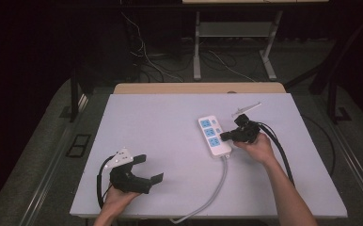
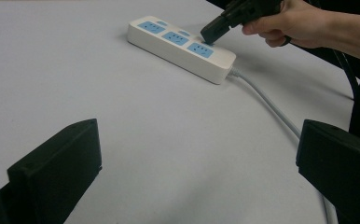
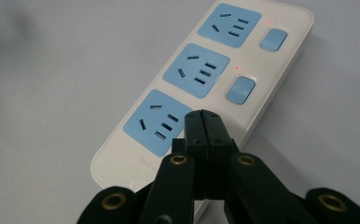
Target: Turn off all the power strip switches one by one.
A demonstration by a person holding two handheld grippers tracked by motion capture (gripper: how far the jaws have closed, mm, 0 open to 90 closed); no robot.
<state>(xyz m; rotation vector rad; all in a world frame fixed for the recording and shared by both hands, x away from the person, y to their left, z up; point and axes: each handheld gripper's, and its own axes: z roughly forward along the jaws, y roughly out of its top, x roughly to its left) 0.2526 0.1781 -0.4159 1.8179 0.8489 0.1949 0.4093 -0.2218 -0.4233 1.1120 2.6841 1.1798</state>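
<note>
Across the pale tabletop (image 1: 161,141) lies the power strip (image 1: 213,135), where the right gripper (image 3: 202,122), jaws pressed together and empty, should press squarely down on the nearest switch, while the left gripper (image 1: 146,169) waits wide open, holding nothing.

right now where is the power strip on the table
In the high view the power strip lies right of the table's centre, with the right gripper closed, tips at its near-end socket, and the left gripper well off at the near left.
</note>
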